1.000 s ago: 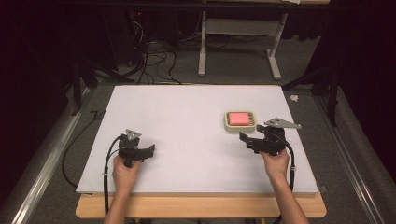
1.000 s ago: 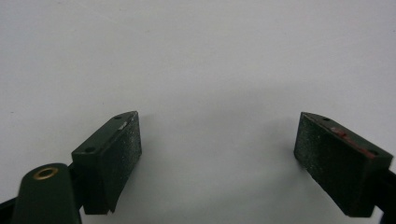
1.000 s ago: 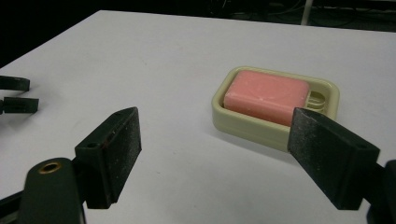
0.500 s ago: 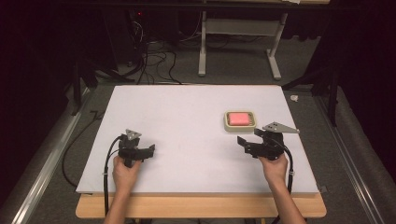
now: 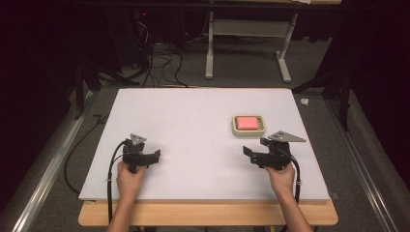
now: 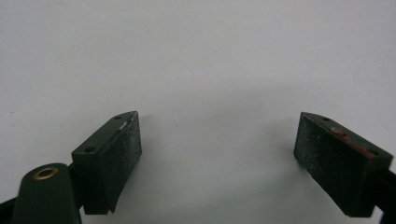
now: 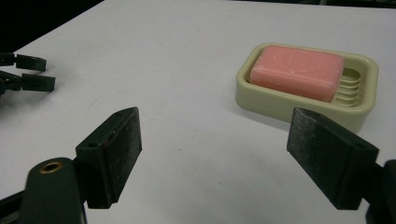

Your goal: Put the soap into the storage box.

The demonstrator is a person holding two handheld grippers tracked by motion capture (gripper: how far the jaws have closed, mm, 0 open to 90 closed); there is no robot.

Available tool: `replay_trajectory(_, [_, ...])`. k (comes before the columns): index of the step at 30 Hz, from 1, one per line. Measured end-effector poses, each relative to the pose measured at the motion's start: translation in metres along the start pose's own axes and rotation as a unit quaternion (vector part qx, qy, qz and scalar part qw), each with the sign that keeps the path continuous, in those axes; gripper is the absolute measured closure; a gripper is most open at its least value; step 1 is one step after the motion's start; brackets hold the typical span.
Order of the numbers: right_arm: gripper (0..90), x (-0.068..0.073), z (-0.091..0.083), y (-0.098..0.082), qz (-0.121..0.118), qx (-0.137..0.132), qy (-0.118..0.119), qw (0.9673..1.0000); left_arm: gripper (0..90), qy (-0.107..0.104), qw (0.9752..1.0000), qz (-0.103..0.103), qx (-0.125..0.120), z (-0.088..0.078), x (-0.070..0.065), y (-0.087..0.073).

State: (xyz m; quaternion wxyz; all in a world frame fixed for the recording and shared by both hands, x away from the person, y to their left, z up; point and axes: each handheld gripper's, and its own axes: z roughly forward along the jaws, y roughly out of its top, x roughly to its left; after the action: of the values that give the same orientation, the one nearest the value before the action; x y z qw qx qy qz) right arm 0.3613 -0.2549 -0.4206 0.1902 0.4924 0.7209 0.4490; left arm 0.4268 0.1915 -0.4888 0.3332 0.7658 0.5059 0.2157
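As right gripper [image 5: 253, 155] retreats | soap dish [image 5: 248, 124] untouched

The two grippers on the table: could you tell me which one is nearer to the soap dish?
The right gripper. It sits just in front of the soap dish holding the pink soap, jaws open, while the left gripper rests far across the white table.

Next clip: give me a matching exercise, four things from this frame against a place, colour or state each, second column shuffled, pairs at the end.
Things:
1. soap
2. soap dish
3. left gripper
4. table

Descriptions:
A. cream, ribbed inside
B. white, bare in the middle
C. pink, lying in the dish
D. open, at the near left of the table

Pairs: 1-C, 2-A, 3-D, 4-B
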Motion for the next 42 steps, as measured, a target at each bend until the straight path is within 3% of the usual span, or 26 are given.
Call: replay_trajectory(42, [19.4, 0.005, 0.038, -0.031, -0.010, 0.064, -0.021, 0.9977, 15.3, 0.000, 1.0000, 0.000, -0.001, 0.000, 0.000, 0.000])
